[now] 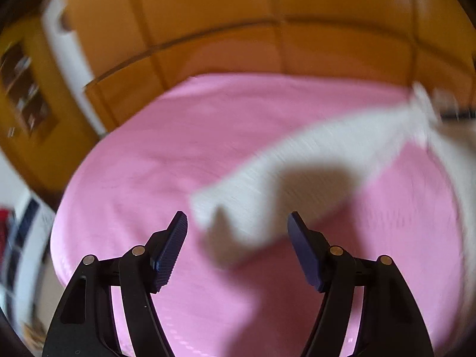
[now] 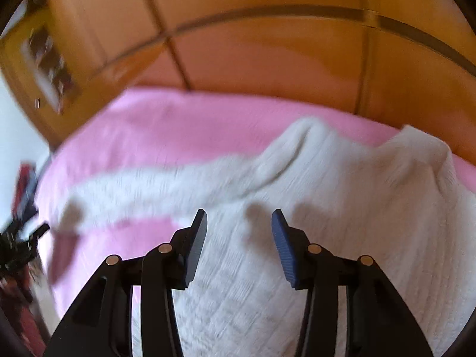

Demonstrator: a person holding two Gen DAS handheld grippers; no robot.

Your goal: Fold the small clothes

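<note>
A white knitted sweater [image 2: 297,238] lies on a pink bedsheet [image 1: 178,148], with a wooden headboard [image 1: 267,44] behind. Its body is bunched toward the right side of the bed, and one long sleeve [image 1: 297,163] stretches out flat to the left across the pink.

The left gripper [image 1: 237,232] hangs above the cuff end of that sleeve with its jaws wide apart and nothing between them. The right gripper [image 2: 239,232] hovers over the sweater's body near the armpit, its jaws partly apart and also empty; the fabric below shows their shadows, so I judge neither is touching the knit.

The step in hand looks like folding the sleeve in over the body. To do it well, the left gripper should come down on the cuff and pinch only the sleeve's layers, not the sheet under it, then carry it across toward the chest in a low arc so the sleeve lands flat. The right gripper would best pin the shoulder so the body does not slide, and the humps near the collar [image 2: 416,148] need smoothing first, or the fold will lie crooked.

Both views are smeared by motion. I can read no brand, label or writing anywhere.
</note>
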